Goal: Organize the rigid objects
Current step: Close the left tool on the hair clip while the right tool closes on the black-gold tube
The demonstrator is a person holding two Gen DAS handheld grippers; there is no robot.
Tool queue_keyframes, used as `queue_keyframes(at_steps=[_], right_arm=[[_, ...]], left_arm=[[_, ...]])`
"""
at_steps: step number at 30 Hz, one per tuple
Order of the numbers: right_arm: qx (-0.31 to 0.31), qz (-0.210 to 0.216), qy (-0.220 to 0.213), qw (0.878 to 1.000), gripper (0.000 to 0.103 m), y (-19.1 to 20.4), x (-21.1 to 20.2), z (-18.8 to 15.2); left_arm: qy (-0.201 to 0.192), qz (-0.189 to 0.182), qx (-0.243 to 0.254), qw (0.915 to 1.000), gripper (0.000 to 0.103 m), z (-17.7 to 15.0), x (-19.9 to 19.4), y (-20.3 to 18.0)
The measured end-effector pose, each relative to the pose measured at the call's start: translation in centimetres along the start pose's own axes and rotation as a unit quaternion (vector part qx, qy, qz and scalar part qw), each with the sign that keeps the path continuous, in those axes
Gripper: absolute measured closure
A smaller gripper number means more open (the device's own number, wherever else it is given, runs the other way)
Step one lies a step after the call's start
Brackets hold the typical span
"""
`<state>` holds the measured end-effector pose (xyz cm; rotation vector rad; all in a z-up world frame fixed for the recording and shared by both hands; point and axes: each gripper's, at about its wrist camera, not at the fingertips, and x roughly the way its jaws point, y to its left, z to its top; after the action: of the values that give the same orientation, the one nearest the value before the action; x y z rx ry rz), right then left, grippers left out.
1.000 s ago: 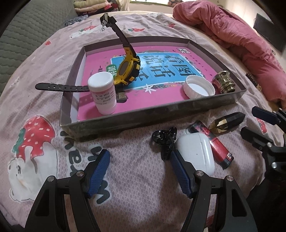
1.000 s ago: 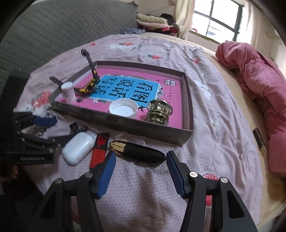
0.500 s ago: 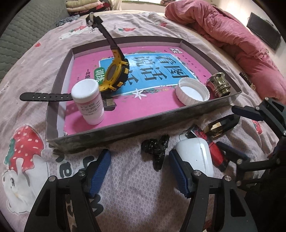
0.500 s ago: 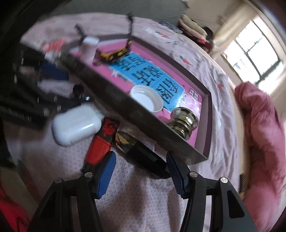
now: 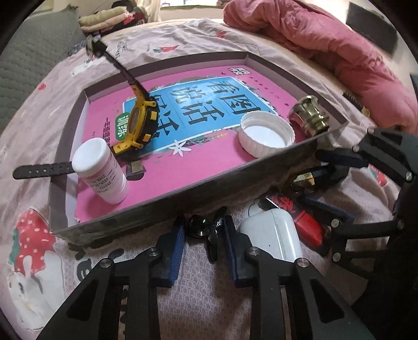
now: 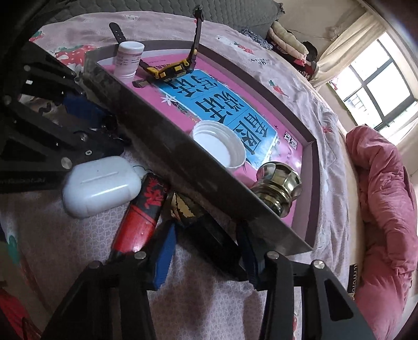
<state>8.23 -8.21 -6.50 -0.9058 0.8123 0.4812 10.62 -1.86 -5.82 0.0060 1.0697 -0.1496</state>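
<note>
My left gripper (image 5: 203, 223) is shut on a small black clip (image 5: 213, 248) lying on the bedspread just in front of the box's near wall. My right gripper (image 6: 206, 230) straddles a black case with a gold tip (image 6: 203, 230). Its jaws are closing, and a sliver of cloth still shows beside the case. A white earbud case (image 5: 271, 232) and a red-and-black tube (image 6: 141, 217) lie between the two grippers. The shallow pink-bottomed box (image 5: 183, 198) holds a white bottle (image 5: 102, 170), a yellow watch (image 5: 142, 123), a white lid (image 5: 266, 136) and a brass knob (image 5: 309, 117).
All of this rests on a bed with a pink patterned spread (image 5: 130, 274). A crumpled pink quilt (image 5: 326, 47) lies beyond the box at the right. Folded clothes (image 5: 109, 21) and a grey cushion (image 5: 31, 65) sit at the far left.
My left gripper moved in and shut around the black clip. My right gripper rolled, dropped toward the black and gold case, and its jaws narrowed around it.
</note>
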Motion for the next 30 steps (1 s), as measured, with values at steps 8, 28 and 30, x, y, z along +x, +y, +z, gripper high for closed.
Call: queue_keyframes(at_steps=[8, 28, 30], right_arm=[[0.012, 0.017, -0.006, 1.0, 0.065, -0.5, 0.1, 0.2], [0.195, 0.167, -0.056, 0.965, 0.076, -6.1, -3.0, -1.3], [0.209, 0.176, -0.061, 0.96, 0.077, -6.5, -3.0, -1.4]], left_arm=[[0.006, -0.041, -0.035, 0.9985, 0.075, 0.0, 0.4, 1.4], [-0.011, -0.107, -0.095, 0.9897, 0.078, -0.6, -1.9, 3.1], [-0.016, -0.108, -0.094, 0.9896, 0.078, -0.6, -2.2, 3.0]])
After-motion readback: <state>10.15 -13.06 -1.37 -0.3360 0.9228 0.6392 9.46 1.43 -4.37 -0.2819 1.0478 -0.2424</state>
